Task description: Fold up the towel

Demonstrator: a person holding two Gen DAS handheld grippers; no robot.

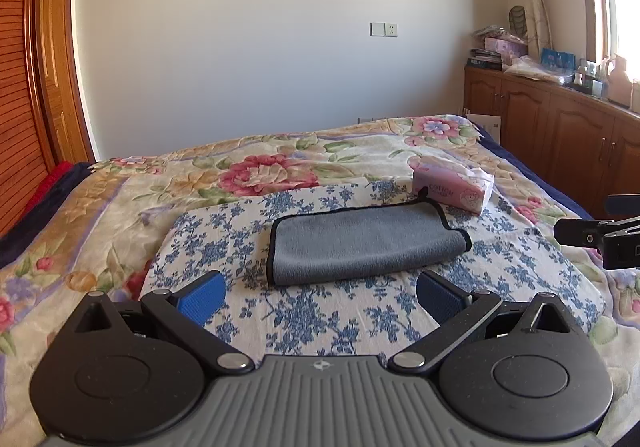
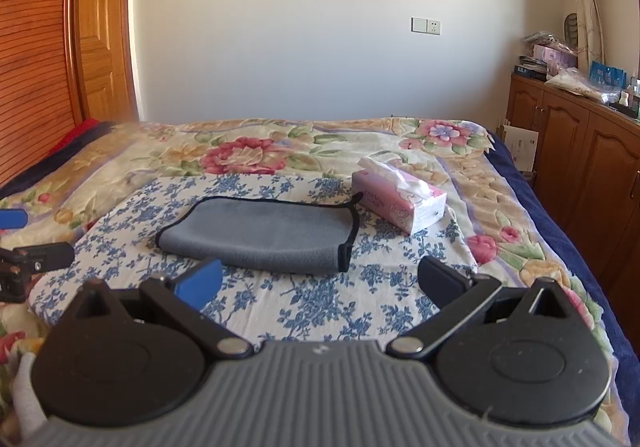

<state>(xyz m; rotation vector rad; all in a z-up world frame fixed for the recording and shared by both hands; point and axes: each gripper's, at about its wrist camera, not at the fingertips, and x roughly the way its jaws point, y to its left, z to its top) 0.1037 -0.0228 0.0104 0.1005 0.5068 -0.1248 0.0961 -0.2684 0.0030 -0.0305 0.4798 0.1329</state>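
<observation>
A grey towel with black edging [image 1: 362, 241] lies folded over on a blue-flowered white cloth [image 1: 320, 311] on the bed; it also shows in the right wrist view [image 2: 264, 233]. My left gripper [image 1: 320, 293] is open and empty, hovering just short of the towel's near edge. My right gripper [image 2: 320, 281] is open and empty, also just short of the towel's near edge. Each gripper's fingers show at the side of the other's view: the right one [image 1: 592, 233] and the left one [image 2: 24, 247].
A pink tissue pack [image 1: 452, 189] lies just behind the towel's right end, also seen in the right wrist view [image 2: 400, 203]. A floral bedspread [image 1: 260, 167] covers the bed. Wooden cabinets [image 1: 560, 127] stand along the right, a wooden door [image 1: 52, 47] at left.
</observation>
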